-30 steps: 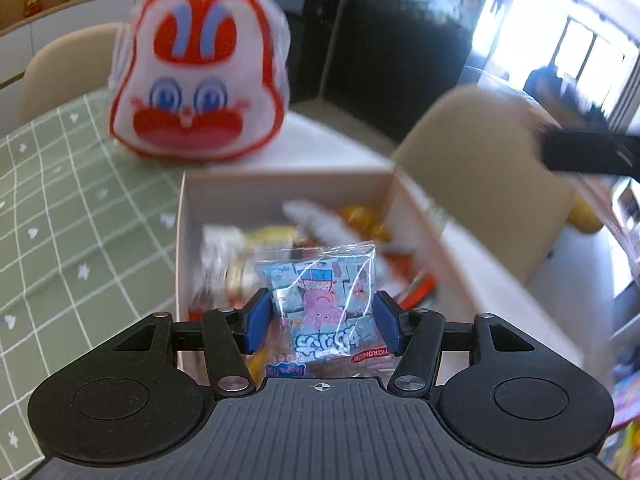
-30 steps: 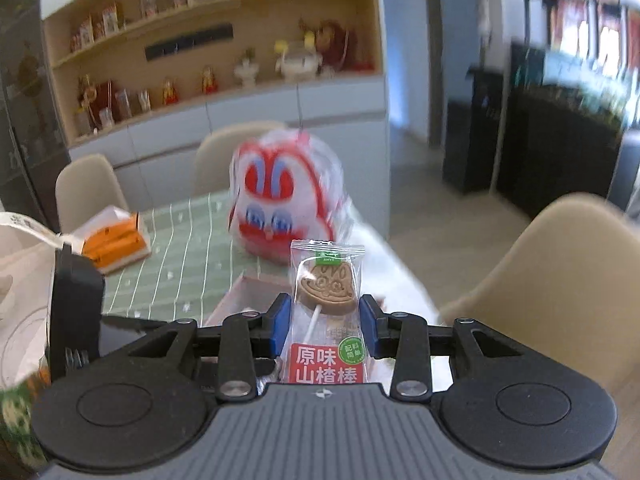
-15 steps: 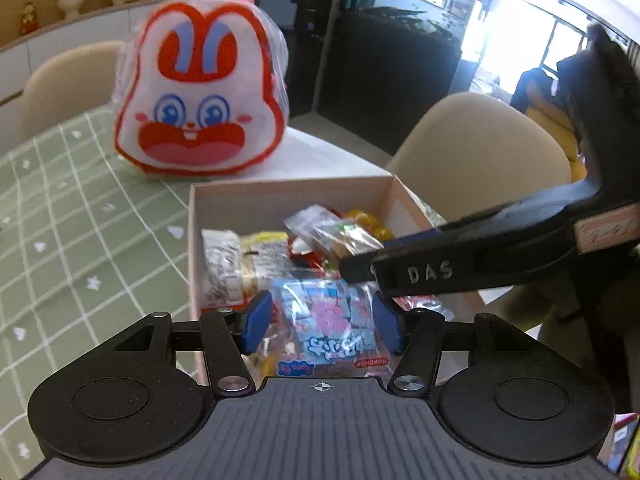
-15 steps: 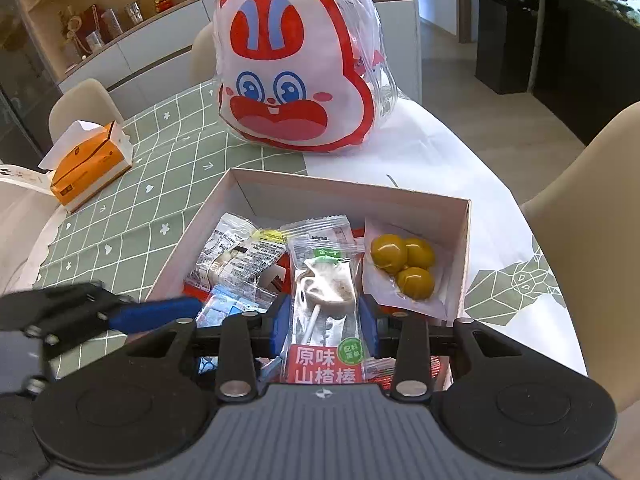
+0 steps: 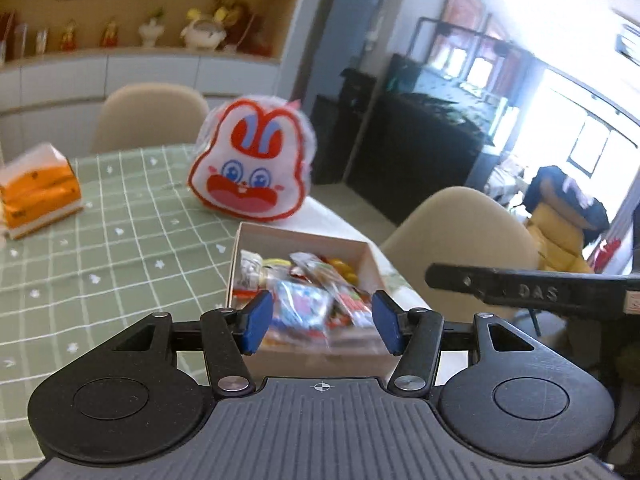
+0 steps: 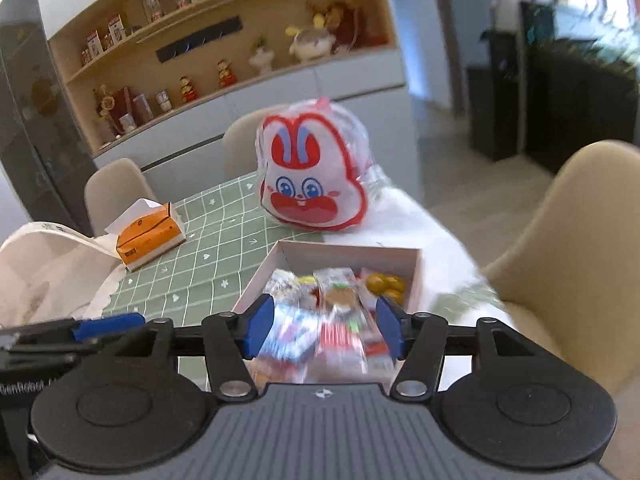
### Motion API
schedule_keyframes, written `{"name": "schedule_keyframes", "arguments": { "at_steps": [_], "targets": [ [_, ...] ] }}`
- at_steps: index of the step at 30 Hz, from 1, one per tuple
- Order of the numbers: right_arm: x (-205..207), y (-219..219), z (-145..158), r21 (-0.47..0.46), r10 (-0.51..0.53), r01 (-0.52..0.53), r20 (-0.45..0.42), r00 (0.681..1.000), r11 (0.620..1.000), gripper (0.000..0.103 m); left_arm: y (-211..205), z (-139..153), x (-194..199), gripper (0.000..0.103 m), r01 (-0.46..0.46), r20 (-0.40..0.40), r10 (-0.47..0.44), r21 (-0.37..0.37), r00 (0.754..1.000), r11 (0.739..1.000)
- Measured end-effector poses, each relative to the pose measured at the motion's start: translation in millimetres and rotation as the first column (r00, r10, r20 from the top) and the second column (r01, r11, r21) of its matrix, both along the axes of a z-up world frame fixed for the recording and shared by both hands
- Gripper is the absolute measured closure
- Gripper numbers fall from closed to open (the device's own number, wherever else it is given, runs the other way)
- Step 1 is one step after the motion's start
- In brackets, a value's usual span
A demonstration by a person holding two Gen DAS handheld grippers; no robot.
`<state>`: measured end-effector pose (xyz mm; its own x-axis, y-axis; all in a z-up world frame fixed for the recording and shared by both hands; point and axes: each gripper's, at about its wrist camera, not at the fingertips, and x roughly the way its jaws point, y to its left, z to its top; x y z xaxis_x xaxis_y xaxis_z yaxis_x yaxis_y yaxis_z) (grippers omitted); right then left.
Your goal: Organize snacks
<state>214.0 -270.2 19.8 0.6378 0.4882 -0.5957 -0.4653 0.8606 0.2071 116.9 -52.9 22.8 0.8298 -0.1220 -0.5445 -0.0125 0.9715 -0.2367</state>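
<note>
both snacks dropped, hand-held grippers clear of the box

left hand-held gripper and right hand-held gripper, its jaws just opened, hold nothing; the blue packet and lollipop packet lie in the box at 12 o'clock on the worktop. next, i judge, fetching more snacks.

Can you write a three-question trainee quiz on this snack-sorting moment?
1. True or false: the right tool is clamped on a snack.
2. Which thing stands just behind the box? A rabbit-face bag, B tissue pack, C chair.
3. Fill in: the yellow round snacks lie in the box's far ____ corner, in the right wrist view.

Key: 1 false, its jaws have just been opening and stand apart; 2 A; 3 right.
</note>
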Motion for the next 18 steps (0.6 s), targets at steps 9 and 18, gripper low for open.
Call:
{"name": "schedule_keyframes", "arguments": {
  "at_steps": [9, 18],
  "targets": [
    [-146, -5, -8, -0.045, -0.11, 0.109, -0.042, 0.993, 0.993, 0.035, -27, -7, -96, 0.091, 0.067, -0.047, -0.065, 0.028, 0.997, 0.997],
    [-193, 4, 0, -0.114, -0.149, 0.15, 0.019, 0.989, 0.982, 0.035, -40, -6, -139, 0.091, 0.062, -0.044, -0.059, 0.064, 0.997, 0.996]
  ]
}}
